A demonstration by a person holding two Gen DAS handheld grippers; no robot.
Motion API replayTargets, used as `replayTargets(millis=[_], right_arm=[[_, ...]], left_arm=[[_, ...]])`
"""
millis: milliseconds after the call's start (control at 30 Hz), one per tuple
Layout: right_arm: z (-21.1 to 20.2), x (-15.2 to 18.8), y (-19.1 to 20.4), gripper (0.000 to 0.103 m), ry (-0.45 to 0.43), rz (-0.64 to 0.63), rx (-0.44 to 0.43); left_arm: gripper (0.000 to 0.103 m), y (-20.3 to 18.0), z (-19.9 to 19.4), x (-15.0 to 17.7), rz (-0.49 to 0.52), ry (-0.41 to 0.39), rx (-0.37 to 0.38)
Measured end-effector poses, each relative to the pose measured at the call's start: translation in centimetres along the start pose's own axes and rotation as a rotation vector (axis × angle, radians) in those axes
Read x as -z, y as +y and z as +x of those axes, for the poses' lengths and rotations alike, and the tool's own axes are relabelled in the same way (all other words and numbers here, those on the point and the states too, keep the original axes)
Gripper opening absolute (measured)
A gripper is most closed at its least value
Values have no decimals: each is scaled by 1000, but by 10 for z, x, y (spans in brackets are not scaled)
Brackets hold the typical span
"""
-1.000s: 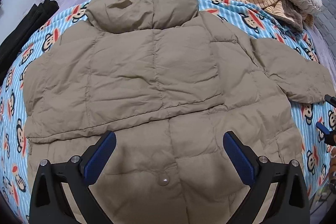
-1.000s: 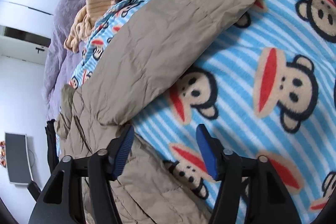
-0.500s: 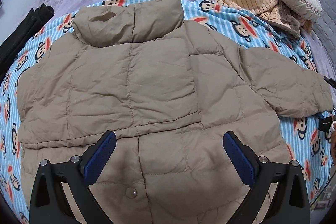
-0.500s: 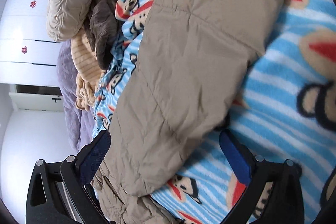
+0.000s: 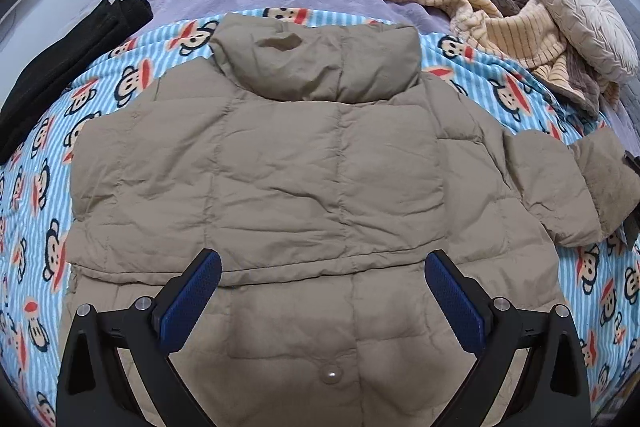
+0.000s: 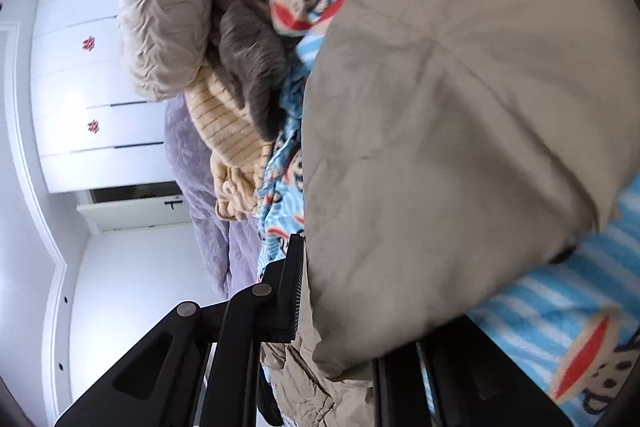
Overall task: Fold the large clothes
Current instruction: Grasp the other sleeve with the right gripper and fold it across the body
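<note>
Two states: left gripper [image 5: 322, 301] spread wide above the jacket [image 5: 304, 179], right gripper [image 6: 336, 311] clamped on its sleeve [image 6: 460, 131].

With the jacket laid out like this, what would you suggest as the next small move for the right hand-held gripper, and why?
Probably lift the right sleeve and carry it inward over the jacket body. The right hand-held gripper looks clamped on the sleeve end, which already rises off the monkey-print blanket, while the other sleeve seems folded in. The left hand-held gripper hovers open above the hem.
</note>
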State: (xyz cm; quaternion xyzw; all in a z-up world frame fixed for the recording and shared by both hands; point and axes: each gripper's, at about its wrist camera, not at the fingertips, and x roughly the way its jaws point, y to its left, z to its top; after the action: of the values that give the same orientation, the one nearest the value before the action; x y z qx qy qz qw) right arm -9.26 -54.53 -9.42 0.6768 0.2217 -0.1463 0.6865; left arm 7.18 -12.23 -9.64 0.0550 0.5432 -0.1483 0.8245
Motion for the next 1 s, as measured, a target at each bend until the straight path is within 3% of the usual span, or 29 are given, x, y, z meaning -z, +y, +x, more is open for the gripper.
replayTargets(millis=[200,367,500,667,833,900,933,1000], right_arm=[[46,58,102,14,97,-366,34],[103,153,182,14,205,-770,124],[148,234,196,14,302,-976,206],[193,290,154,14,426,-991,302],[217,292,99,14,470,-906,418],[214,284,91,14,481,-831,422],[212,279,91,18,487,-802,419],[201,271,95,43,485,-772,403]], left_arm=[[102,42,-2,0,-66,-4,-7],[102,77,-5,2,-74,-24,-39],[102,102,-4,3,-97,-28,-52],[102,117,3,5,-110,-25,-61],[102,107,17,3,-96,-12,-31],[102,101,20,1,-93,-11,-7],[102,98,20,-1,-93,-12,5],[102,93,20,-3,-89,-18,23]])
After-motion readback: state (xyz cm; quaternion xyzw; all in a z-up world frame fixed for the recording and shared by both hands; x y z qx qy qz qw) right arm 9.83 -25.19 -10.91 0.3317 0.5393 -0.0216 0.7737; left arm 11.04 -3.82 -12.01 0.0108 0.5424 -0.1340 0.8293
